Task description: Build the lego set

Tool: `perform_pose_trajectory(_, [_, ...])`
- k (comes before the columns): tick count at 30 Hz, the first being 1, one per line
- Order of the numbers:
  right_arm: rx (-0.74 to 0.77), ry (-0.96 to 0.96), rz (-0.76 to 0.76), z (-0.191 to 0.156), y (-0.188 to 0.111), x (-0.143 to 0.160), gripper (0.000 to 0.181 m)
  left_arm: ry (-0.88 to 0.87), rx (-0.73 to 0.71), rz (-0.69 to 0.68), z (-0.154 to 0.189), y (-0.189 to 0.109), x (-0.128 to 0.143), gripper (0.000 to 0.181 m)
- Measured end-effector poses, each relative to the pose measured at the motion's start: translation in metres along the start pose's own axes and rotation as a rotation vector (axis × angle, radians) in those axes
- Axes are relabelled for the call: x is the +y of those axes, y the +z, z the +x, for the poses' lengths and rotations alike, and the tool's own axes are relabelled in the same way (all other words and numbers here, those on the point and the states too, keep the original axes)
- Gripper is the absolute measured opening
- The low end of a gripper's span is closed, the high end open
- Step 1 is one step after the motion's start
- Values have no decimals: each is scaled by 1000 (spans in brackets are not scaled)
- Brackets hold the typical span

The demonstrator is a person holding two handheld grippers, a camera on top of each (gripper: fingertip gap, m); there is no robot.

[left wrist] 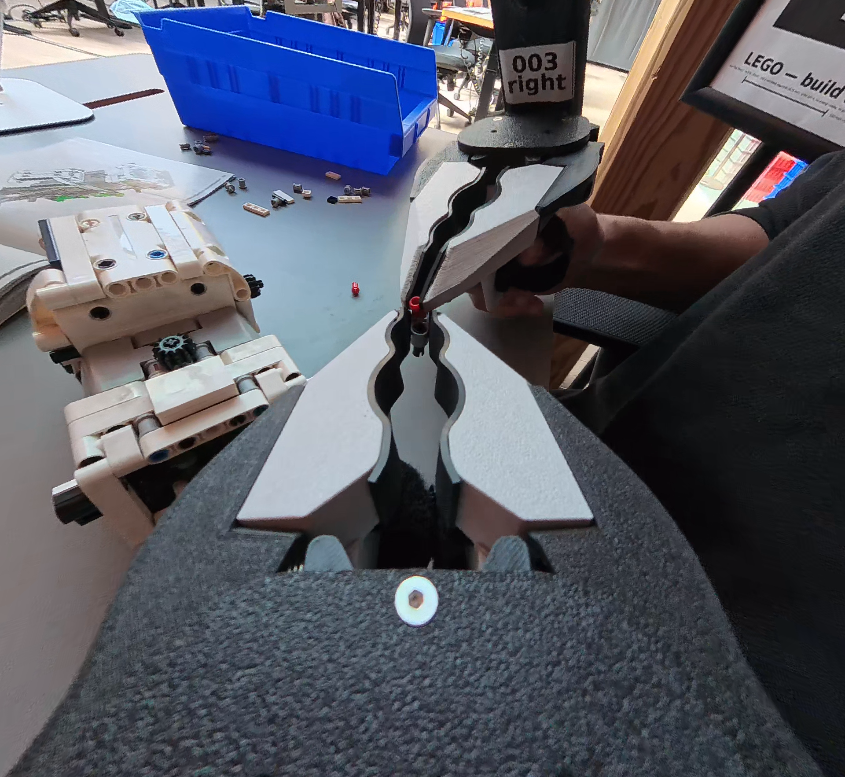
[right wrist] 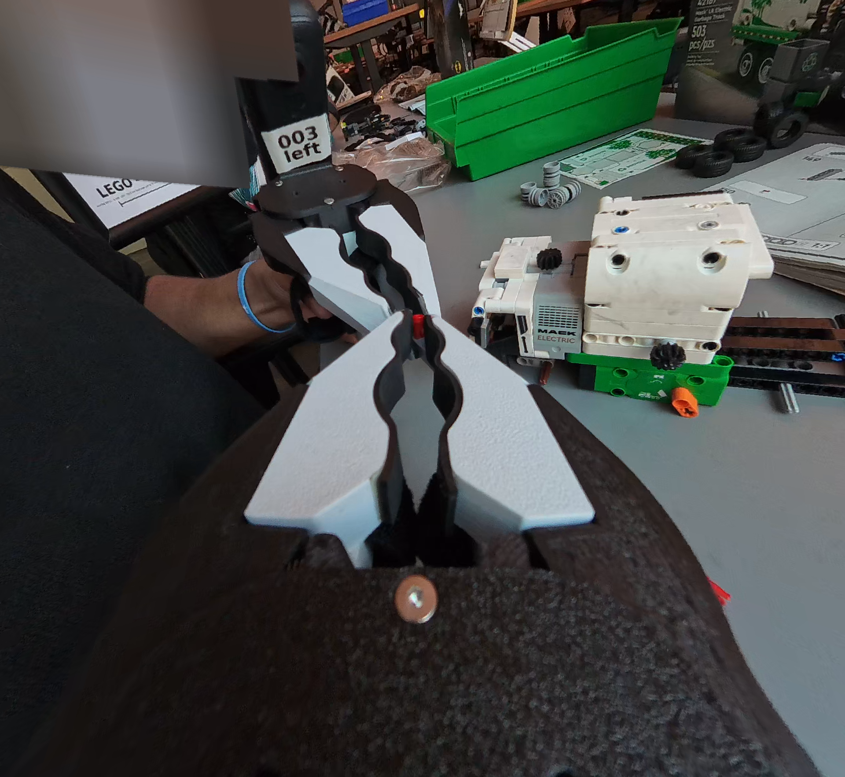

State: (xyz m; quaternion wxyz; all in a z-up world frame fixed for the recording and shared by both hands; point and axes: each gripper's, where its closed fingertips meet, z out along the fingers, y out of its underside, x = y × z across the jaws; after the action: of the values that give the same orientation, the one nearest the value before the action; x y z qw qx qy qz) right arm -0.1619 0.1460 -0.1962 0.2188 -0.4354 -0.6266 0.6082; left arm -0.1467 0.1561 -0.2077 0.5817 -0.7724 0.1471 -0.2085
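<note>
A dark grey table (left wrist: 320, 252) carries the white truck build (left wrist: 151, 343). Beyond the truck build lie an instruction booklet (left wrist: 114, 181) and a blue bin (left wrist: 292, 87); scattered small pieces (left wrist: 297, 194) and one red pin (left wrist: 355, 289) lie to its right.

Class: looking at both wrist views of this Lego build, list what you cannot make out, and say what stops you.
- Left wrist view: how the grey pin meets the red pin; fingertips cover the joint.
- Right wrist view: grey pin hidden behind the right gripper; only the red pin shows.
- Left wrist view: inside the blue bin, hidden by its wall.
- Right wrist view: upper left, a blurred patch.
</note>
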Motion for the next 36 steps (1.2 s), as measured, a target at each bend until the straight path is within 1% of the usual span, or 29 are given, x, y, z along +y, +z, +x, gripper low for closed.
perform_pose_trajectory(4, [3, -27, -19, 1, 0, 2, 4, 25, -28, -9, -1, 1, 1, 6])
perform_pose_trajectory(9, [-25, 7, -3, 1, -1, 4, 4, 18, -23, -16, -1, 2, 2, 6])
perform_pose_trajectory(16, [-59, -102, 36, -5, -4, 0, 3, 10, 17, 6, 4, 0, -1, 6])
perform_pose_trajectory(22, [-91, -112, 47, -7, -3, -2, 3, 19, 30, 20, 6, -1, -2, 6])
perform_pose_trajectory(27, [-118, -95, 67, -8, -2, -6, 3, -4, 51, 33, 6, -2, -4, 6])
perform_pose_trajectory(36, [-117, -114, 30, -5, -4, -4, 4, -60, 65, 39, 2, -4, -5, 6])
